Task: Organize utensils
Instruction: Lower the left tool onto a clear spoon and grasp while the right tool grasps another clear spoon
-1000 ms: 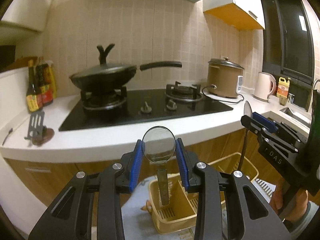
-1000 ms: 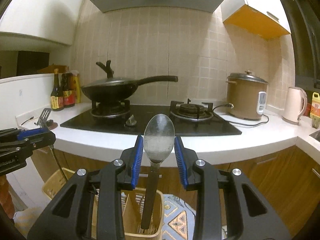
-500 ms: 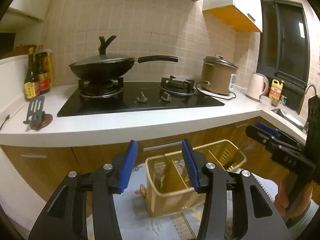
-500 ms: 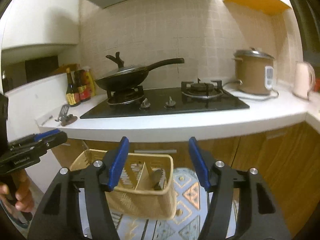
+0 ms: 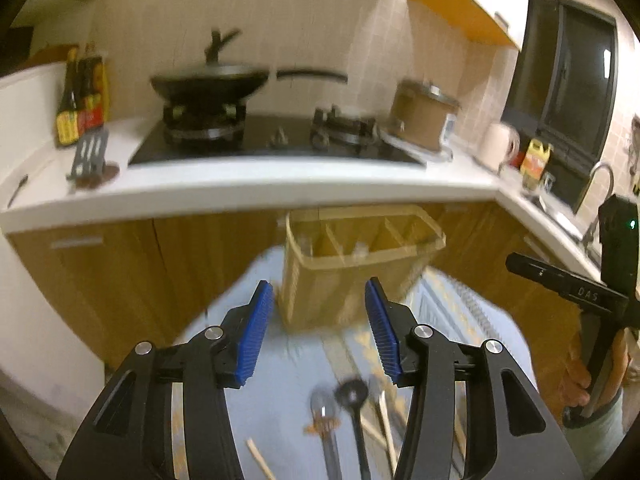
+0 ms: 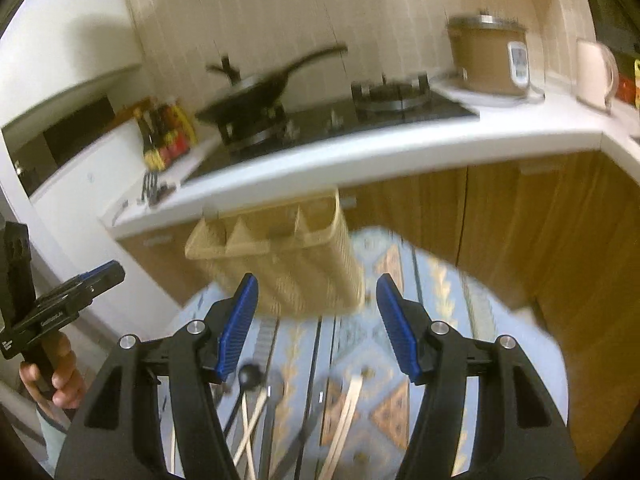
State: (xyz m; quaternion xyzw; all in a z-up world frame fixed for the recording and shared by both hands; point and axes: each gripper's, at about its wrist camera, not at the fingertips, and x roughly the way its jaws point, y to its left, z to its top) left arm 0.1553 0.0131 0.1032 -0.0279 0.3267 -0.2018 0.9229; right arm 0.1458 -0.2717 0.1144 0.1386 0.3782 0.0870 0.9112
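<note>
Both spoons I held a second ago are now dropped in the basket (image 5: 352, 248). My left gripper (image 5: 320, 328) and right gripper (image 6: 316, 320) hang released above the remaining utensils (image 5: 340, 408) on the cloth (image 5: 280, 400).

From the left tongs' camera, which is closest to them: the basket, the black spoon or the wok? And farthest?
1. Black spoon, just below the left tongs, on the cloth.
2. Basket, ahead, on the cloth.
3. Wok, far back on the stove.

A blue patterned cloth (image 6: 404, 280) covers the table; the yellow basket (image 5: 352, 264) stands far, loose utensils (image 5: 344, 408) lie near.
</note>
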